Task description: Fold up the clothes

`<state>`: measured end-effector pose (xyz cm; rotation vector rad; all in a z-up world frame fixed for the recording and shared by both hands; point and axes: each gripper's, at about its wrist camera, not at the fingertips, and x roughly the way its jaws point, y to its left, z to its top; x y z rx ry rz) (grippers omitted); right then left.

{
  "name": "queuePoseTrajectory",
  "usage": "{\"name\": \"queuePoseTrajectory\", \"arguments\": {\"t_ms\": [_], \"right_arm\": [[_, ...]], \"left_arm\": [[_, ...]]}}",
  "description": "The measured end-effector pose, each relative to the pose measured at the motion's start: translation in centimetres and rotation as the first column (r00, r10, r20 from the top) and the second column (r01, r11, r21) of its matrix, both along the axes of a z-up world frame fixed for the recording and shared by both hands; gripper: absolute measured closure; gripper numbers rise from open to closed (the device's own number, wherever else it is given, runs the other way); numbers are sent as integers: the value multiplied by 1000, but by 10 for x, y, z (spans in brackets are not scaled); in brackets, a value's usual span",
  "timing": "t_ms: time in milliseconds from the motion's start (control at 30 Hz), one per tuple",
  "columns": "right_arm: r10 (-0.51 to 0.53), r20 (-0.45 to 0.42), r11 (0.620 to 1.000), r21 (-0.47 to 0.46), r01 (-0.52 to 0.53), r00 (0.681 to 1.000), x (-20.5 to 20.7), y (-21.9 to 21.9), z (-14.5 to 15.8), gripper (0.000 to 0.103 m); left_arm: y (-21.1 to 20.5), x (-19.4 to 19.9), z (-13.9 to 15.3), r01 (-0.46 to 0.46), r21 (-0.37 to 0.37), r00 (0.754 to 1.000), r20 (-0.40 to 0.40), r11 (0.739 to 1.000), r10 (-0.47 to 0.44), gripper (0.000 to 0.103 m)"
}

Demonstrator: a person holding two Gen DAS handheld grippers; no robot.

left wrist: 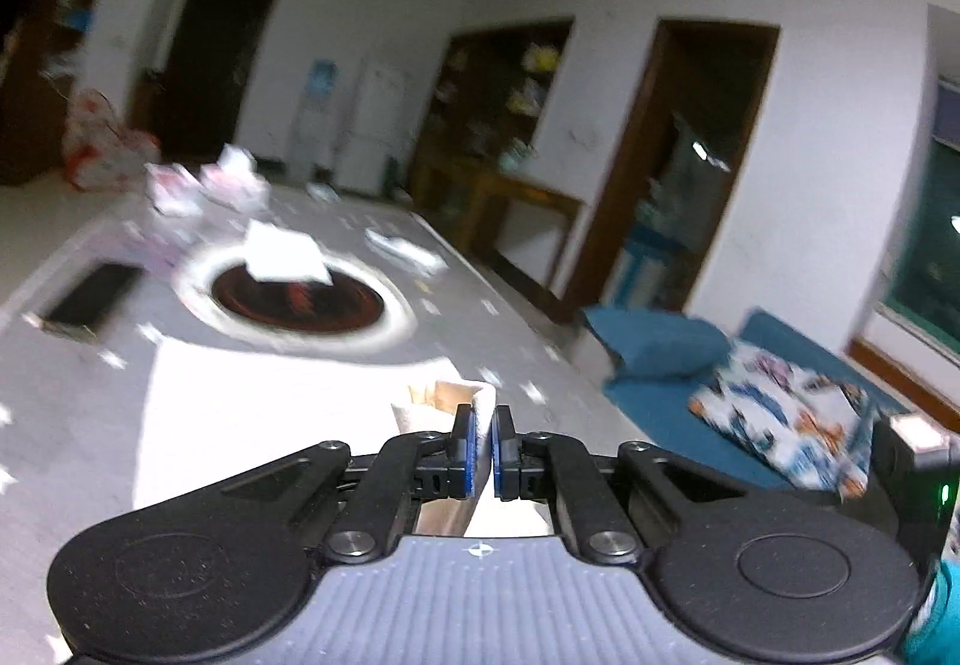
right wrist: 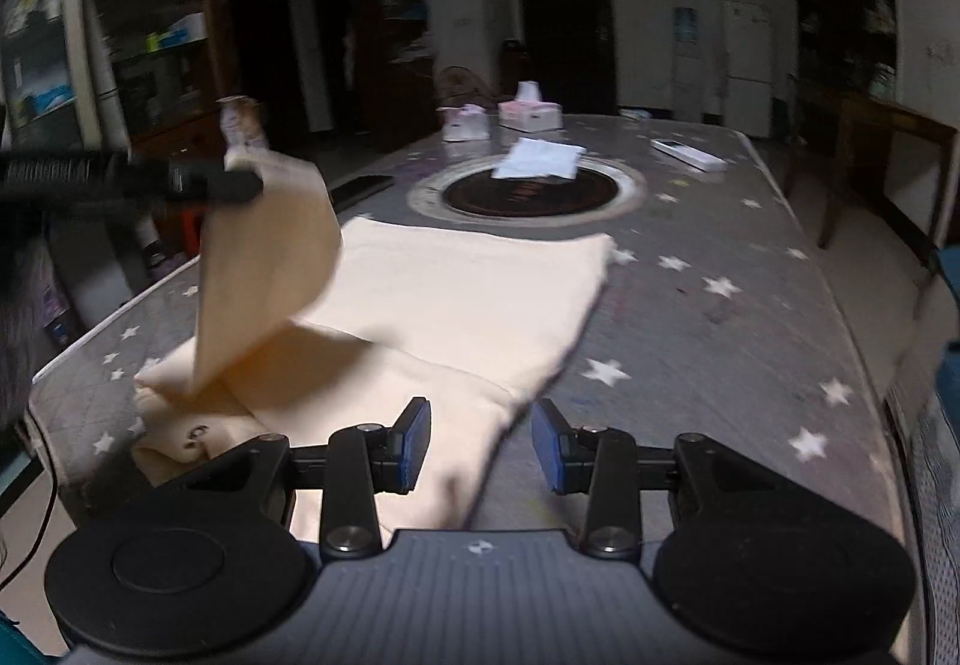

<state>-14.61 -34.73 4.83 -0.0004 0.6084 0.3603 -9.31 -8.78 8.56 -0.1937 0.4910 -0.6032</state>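
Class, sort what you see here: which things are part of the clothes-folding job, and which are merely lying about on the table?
Part of the job:
- cream garment, spread on the table
- left gripper, shut on a lifted flap of it
- right gripper, open above the near edge

Lying about:
- tissue box
- white paper on the round hotplate
- remote
- dark phone

The garment point(right wrist: 456, 299) is cream-coloured cloth, spread mostly flat just ahead of the right gripper point(right wrist: 481, 446), its near edge passing under and between the parted fingers. One long strip, a sleeve or leg, is lifted up on the left, hanging from the left gripper point(left wrist: 483, 452), whose pads pinch its end; the strip droops back to the bunched near-left corner.
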Motion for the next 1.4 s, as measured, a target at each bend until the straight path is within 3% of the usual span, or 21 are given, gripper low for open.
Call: {"name": "queuePoseTrajectory", "arguments": {"t_ms": [200,300,400,467,633,733,900,1100,1200,1400], "right_arm": [[-40,-10,999,9,40,999,-3,-11,-4,66],[-42,-9,999,10,42,999,-2,-11,-4,66],[-37,-7,999,8,37,999,0,-9,-4,66],[-31,-4,999,7,31,1000,1,-6,-3,66],[-15,7,1000,5,15,1000,7,4,0,65],[10,20,1000,0,-10,1000,10,12,5,65],[96,18,995,-6,-96,995,21,35,5,66],[172,-7,985,-18,-172,985,39,65,-4,66],[181,-27,983,-37,-182,983,48,76,-13,66],[163,-74,984,-61,-168,984,56,74,-30,69]], "left_arm": [[-29,3,-33,90,58,993,-86,994,-85,95],[-36,0,-44,118,69,987,-117,991,-110,89],[-37,-2,-49,139,74,982,-137,988,-128,79],[-37,-4,-51,152,73,980,-143,986,-140,66],[-32,-7,-51,178,64,975,-143,982,-167,59],[-17,-10,-48,160,63,981,-123,985,-152,59],[29,-8,-46,20,86,994,-108,996,-11,61],[79,6,-58,-131,133,978,-143,983,149,71],[93,8,-67,-157,148,970,-164,976,181,78],[104,10,-67,-165,171,969,-155,971,192,78]]}}
